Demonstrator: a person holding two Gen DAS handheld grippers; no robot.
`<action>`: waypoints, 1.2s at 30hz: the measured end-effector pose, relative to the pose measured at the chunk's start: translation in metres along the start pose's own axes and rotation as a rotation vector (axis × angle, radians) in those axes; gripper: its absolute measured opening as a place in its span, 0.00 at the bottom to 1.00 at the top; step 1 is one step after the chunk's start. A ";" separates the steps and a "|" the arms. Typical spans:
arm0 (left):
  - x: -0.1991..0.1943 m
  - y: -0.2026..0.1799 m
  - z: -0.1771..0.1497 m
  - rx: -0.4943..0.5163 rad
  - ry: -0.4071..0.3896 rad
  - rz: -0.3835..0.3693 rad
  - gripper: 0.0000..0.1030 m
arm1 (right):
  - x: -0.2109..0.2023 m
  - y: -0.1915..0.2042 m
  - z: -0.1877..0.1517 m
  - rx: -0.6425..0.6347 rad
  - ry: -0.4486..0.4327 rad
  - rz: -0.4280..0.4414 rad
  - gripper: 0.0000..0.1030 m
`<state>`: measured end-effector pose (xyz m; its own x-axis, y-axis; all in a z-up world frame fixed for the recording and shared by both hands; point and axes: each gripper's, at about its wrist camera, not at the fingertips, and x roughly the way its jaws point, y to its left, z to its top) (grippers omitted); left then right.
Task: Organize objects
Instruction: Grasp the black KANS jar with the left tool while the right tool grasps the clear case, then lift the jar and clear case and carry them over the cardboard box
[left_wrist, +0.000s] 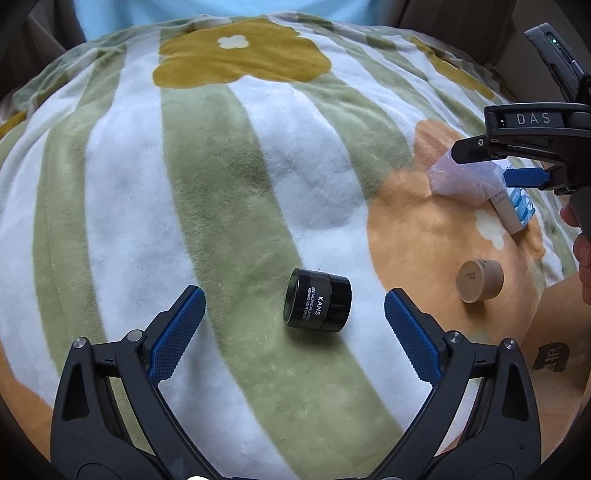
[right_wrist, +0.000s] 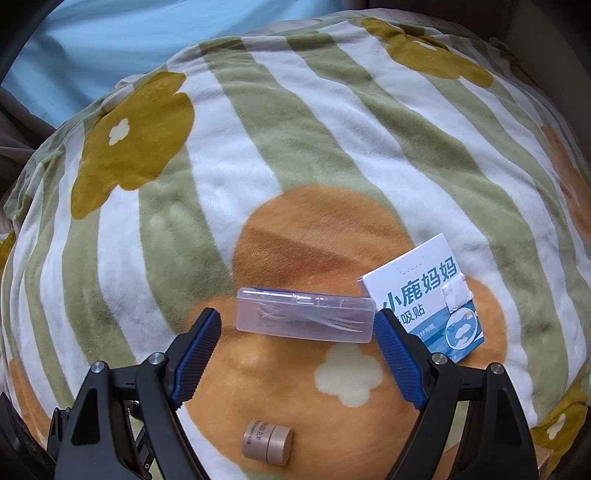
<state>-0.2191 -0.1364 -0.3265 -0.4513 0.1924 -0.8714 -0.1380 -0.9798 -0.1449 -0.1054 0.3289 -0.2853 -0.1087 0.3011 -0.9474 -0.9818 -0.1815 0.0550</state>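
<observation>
A plush blanket (left_wrist: 229, 206) fills the scene, striped green and white. There's a mustard flower (left_wrist: 240, 55) printed at the far side, and an orange flower (right_wrist: 325, 236) with a cream centre on the near right. Beyond the blanket's far edge, a pale blue cloth (right_wrist: 147, 40) shows.

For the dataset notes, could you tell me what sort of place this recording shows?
Probably a bedroom or living room at home: the items lie on a soft striped fleece blanket with flower patterns, not a table, and they are personal-care things, a black cream jar and a clear plastic case.
</observation>
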 end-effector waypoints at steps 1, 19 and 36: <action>0.001 0.000 -0.001 0.004 0.001 -0.002 0.94 | 0.001 0.000 0.000 0.005 0.000 -0.011 0.80; 0.015 -0.001 -0.007 0.064 0.013 -0.003 0.42 | 0.009 0.007 -0.003 0.014 -0.030 -0.069 0.75; -0.017 -0.003 0.006 0.067 -0.039 -0.010 0.27 | -0.016 0.011 -0.007 -0.004 -0.067 -0.023 0.74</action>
<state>-0.2159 -0.1365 -0.3083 -0.4835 0.2055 -0.8509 -0.2010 -0.9721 -0.1205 -0.1133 0.3154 -0.2717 -0.0967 0.3667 -0.9253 -0.9836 -0.1777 0.0324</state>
